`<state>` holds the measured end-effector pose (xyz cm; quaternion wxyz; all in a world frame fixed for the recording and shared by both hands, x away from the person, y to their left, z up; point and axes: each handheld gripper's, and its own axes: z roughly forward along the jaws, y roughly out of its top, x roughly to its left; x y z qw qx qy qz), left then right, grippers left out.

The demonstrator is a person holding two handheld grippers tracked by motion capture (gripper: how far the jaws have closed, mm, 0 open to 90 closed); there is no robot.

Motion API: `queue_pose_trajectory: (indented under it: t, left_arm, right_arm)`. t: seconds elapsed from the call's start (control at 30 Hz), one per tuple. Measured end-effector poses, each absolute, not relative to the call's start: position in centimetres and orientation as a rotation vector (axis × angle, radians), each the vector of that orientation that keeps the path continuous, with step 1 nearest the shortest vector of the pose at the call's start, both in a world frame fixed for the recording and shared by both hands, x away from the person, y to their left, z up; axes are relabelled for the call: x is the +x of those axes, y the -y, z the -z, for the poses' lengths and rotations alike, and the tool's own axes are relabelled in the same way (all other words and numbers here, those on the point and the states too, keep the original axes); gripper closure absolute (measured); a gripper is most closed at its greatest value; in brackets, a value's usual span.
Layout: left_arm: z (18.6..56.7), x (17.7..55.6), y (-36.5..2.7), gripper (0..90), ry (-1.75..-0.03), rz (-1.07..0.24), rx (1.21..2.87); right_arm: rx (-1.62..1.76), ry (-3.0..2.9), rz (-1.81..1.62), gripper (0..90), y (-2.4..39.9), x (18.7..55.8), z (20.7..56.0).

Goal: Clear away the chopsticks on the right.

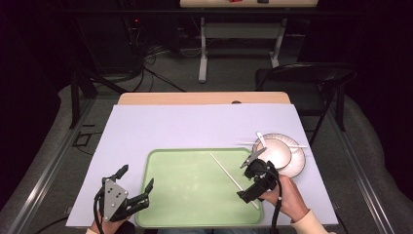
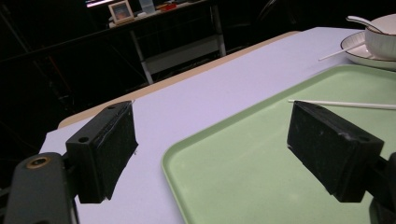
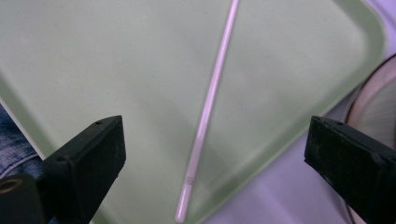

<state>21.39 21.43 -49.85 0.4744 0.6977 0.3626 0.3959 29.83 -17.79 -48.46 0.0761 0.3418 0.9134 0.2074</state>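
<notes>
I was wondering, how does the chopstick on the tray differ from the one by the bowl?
The chopstick on the tray lies flat and slanted across the green tray, its near end crossing the tray's rim. The other chopstick rests across the white plate, level in the high view, behind the bowl. The first lies under the open right gripper; the second lies off to its side. Both are thin and white.

L gripper (image 1: 137, 180): low at near-left, jaws spread wide, nothing between, grey plate on top, hand under it. R gripper (image 1: 247, 179): near-right, jaws wide apart, nothing pinched, tilted down; R hand (image 1: 287, 196) gripping body, pale sleeve cuff showing.
</notes>
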Motion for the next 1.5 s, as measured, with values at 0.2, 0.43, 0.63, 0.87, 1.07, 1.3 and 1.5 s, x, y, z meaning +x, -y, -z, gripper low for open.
queue_pose_trajectory:
  t: [0.2, 0.43, 0.63, 0.87, 1.07, 1.3, 1.5]
  left_arm:
    - [49.9, 21.4, -21.4, 15.4, -0.884, -0.966, 1.709]
    - [49.8, 21.4, -21.4, 15.3, -0.884, -0.967, 1.709]
    - [49.9, 21.4, -21.3, 15.4, -0.884, -0.965, 1.708]
    - [49.9, 21.4, -21.3, 15.4, -0.884, -0.965, 1.71]
    - [49.9, 21.5, -21.3, 15.3, -0.884, -0.962, 1.72]
    - [49.9, 21.5, -21.3, 15.4, -0.886, -0.962, 1.72]
    - [49.9, 21.5, -21.2, 15.4, -0.885, -0.962, 1.721]
  right_arm:
    - [0.984, -2.688, -0.657, 0.0, 19.6, 29.9, 47.3]
    - [0.946, -2.516, -0.776, 0.0, 23.6, 30.5, 44.8]
    - [1.005, -2.439, -0.763, 0.0, 28.0, 32.7, 42.6]
    - [1.011, -2.44, -0.708, 0.0, 31.6, 35.7, 41.6]
    - [1.061, -2.486, -0.66, 0.0, 34.0, 39.1, 42.1]
    - [1.05, -2.525, -0.591, 5.1, 34.7, 42.3, 43.0]
    - [1.039, -2.605, -0.458, 24.5, 34.0, 44.3, 44.9]
